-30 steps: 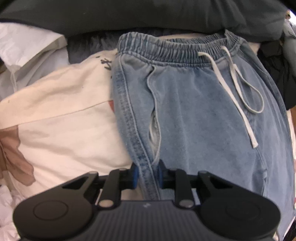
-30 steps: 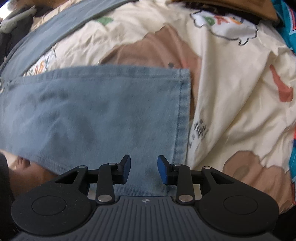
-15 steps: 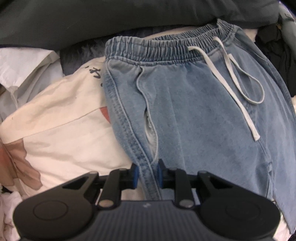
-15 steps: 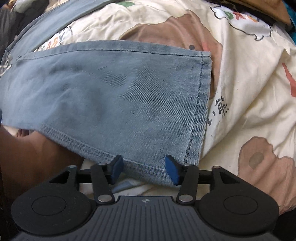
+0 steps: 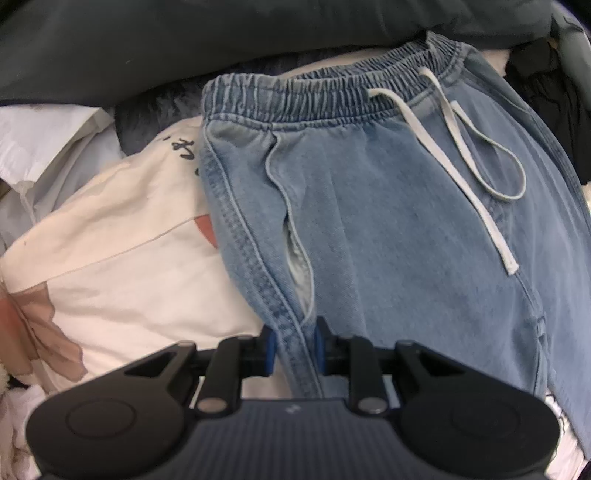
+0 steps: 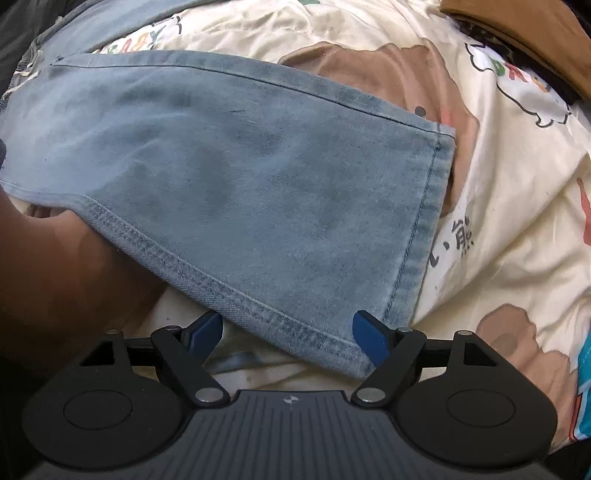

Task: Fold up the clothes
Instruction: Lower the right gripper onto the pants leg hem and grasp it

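Observation:
Light blue denim pants (image 5: 388, 229) with an elastic waistband and a white drawstring (image 5: 458, 162) lie flat on a cream printed bedspread (image 5: 110, 258). My left gripper (image 5: 294, 350) is shut on the pants' outer side seam, just below the pocket opening. In the right wrist view, one pant leg (image 6: 240, 177) lies across the bedspread (image 6: 517, 221) with its hem at the right. My right gripper (image 6: 288, 338) is open wide, its blue pads on either side of the leg's lower seam near the hem corner, not touching it.
Dark grey bedding (image 5: 221, 40) and white cloth (image 5: 44, 147) lie beyond the waistband. A brown garment (image 6: 524, 33) lies at the far right corner. A dark shape (image 6: 44, 295) fills the lower left of the right wrist view.
My right gripper has opened wider and drawn back, so the pant leg's lower seam now sits between its pads. The left gripper has stayed shut on the seam while the view shifted slightly.

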The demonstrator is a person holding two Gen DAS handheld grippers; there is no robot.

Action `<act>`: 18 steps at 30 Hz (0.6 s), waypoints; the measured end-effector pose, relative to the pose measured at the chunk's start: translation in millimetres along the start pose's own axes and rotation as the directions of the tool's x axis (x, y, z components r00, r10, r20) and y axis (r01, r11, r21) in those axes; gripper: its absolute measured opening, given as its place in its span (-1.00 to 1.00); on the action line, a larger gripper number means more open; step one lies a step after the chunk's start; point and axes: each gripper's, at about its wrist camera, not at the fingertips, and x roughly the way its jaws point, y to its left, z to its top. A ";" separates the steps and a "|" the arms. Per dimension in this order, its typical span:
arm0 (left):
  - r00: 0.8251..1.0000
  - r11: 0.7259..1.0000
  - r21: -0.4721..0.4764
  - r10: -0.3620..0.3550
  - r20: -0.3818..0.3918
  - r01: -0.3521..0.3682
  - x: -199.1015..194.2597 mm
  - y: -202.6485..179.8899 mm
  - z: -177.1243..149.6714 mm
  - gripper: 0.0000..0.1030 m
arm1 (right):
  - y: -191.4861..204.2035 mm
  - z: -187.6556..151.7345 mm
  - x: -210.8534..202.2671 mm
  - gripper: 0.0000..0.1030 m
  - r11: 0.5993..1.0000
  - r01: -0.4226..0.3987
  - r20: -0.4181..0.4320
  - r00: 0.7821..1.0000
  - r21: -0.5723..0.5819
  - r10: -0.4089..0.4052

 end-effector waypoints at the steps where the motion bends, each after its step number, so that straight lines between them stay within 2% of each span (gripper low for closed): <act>1: 1.000 1.000 -0.001 -0.003 0.002 0.003 -0.7 -0.1 0.4 -0.57 | 0.0 0.7 -0.7 0.60 1.000 0.004 0.007 1.000 0.000 -0.004; 6: 0.998 0.998 -0.027 -0.051 0.032 0.051 -5.5 1.9 -0.8 -0.57 | -6.1 5.9 -11.1 0.52 0.999 0.005 0.065 0.998 0.044 -0.008; 7: 0.997 0.997 -0.036 -0.060 0.039 0.062 -6.5 2.2 -1.6 -0.57 | -7.2 6.5 -9.9 0.49 0.999 -0.002 0.063 0.998 0.045 -0.001; 9: 0.996 0.995 -0.053 -0.076 0.053 0.079 -6.8 2.8 -2.4 -0.57 | -5.1 8.6 -5.0 0.27 0.999 -0.013 0.054 0.998 0.030 0.011; 14: 0.991 0.987 -0.120 -0.095 0.094 0.106 -7.3 7.7 -5.3 -0.51 | 1.6 19.4 7.8 0.19 1.000 -0.030 0.046 0.998 -0.003 0.030; 15: 0.990 0.984 -0.139 -0.102 0.101 0.115 -6.5 10.0 -5.9 -0.51 | 1.7 21.4 10.0 0.01 0.999 -0.036 0.045 0.998 -0.003 0.036; 16: 0.988 0.980 -0.156 -0.108 0.107 0.124 -6.0 12.0 -6.6 -0.51 | 1.6 22.4 11.2 -0.07 0.999 -0.047 0.042 0.998 0.001 0.047; 18: 0.986 0.976 -0.173 -0.113 0.120 0.133 -6.6 13.2 -9.1 -0.51 | 0.3 26.5 12.0 -0.52 0.997 -0.076 0.041 0.996 0.012 0.075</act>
